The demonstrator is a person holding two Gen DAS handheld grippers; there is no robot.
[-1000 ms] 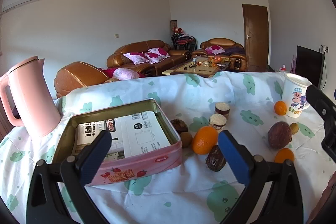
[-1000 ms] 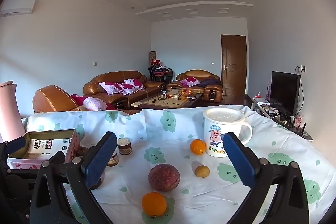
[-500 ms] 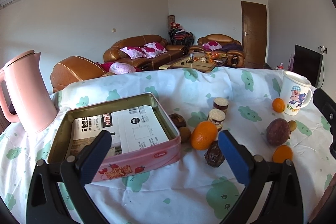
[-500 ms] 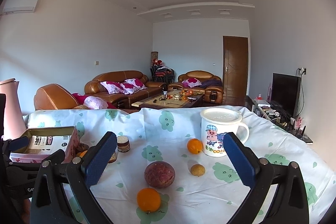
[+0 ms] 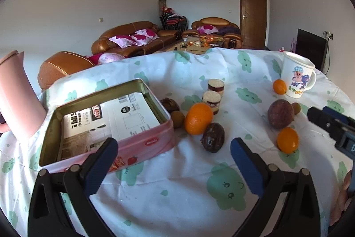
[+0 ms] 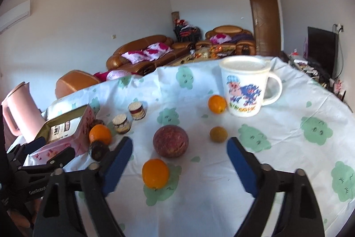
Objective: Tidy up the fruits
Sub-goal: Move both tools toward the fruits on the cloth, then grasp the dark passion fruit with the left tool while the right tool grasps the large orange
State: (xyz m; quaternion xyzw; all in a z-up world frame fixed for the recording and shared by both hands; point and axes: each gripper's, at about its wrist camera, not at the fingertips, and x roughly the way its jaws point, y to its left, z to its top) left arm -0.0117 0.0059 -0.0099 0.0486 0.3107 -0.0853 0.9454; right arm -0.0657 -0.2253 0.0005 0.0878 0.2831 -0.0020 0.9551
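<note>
Fruits all loose on the tablecloth (image 5: 177, 188): pink tin (image 5: 142, 143) far left, big orange (image 5: 198, 118) just beside it, purple round fruit (image 6: 170, 141) mid, small orange (image 6: 217, 104) touching mug (image 6: 244, 90). Left gripper (image 5: 174, 153) & right gripper (image 6: 179, 156) both w/ jaws apart, holding nothing.

On the bench (image 5: 177, 192), the tin (image 5: 106, 126) lies left, the kettle (image 5: 17, 99) behind it. Fruits cluster just right of it; the mug (image 6: 244, 92) stands far right, an orange (image 6: 217, 104) beside it.
</note>
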